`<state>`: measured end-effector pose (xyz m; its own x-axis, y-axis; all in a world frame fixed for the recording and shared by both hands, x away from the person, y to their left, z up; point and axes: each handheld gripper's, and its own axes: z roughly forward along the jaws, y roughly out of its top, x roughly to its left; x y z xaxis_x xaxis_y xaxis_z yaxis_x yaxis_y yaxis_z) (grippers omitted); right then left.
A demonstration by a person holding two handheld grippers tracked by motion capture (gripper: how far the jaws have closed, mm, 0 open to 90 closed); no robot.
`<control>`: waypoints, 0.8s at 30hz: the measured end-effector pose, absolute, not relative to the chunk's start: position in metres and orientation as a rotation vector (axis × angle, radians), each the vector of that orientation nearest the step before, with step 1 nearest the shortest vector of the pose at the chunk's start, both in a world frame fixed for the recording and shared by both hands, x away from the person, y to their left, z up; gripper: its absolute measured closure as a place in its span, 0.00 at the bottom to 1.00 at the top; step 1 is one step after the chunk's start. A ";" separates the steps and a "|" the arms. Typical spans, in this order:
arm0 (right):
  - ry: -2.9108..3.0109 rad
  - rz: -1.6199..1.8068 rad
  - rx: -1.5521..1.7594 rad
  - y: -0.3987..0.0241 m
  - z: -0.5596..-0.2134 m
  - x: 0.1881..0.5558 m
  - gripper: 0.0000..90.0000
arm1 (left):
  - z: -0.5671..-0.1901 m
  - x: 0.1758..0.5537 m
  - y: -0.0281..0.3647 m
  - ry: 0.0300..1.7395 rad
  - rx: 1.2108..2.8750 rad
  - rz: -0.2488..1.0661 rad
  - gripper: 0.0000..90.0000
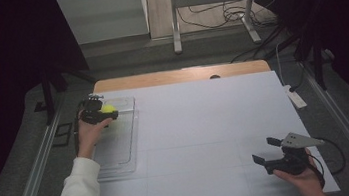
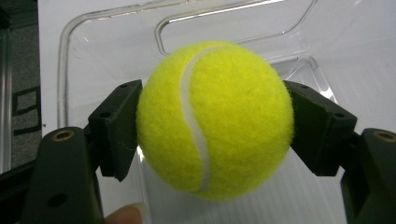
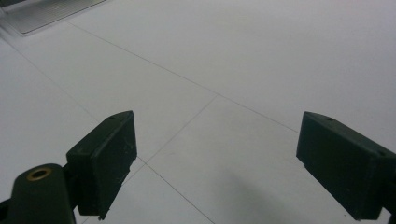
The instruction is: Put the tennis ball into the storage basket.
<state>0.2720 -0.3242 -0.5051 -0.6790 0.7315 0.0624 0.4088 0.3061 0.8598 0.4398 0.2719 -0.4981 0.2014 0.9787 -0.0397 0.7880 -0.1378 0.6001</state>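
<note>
White desk (image 1: 208, 139): at 10 o'clock we clench the left tongs (image 1: 105, 114) on the tennis ball (image 1: 108, 108) over the clear tray (image 1: 127, 149), steadying it for placement; right tongs (image 1: 265, 150) wait released at 4 o'clock.

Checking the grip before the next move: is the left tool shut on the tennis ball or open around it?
Shut on it: both pads of the left tool press against the sides of the tennis ball.

one tennis ball (image 2: 215, 121), one clear tray (image 1: 123, 149), two grippers
</note>
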 end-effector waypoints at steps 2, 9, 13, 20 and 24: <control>2.238 1.320 1.024 -0.324 -0.505 0.272 0.14 | -0.498 0.440 0.271 1.638 1.991 0.507 0.29; 2.240 1.319 1.024 -0.324 -0.505 0.272 0.14 | -0.501 0.442 0.269 1.639 2.029 0.515 0.29; 2.240 1.319 1.024 -0.324 -0.505 0.272 0.14 | -0.503 0.442 0.268 1.648 2.045 0.522 0.29; 2.241 1.319 1.025 -0.324 -0.506 0.272 0.14 | -0.504 0.443 0.267 1.649 2.068 0.539 0.29; 2.241 1.319 1.025 -0.324 -0.506 0.272 0.14 | -0.504 0.443 0.267 1.641 2.069 0.540 0.27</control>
<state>0.2724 -0.3243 -0.5056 -0.6796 0.7308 0.0637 0.4105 0.3069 0.8587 0.4431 0.2667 -0.5035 0.2183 0.9754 0.0296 0.8024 -0.1967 0.5634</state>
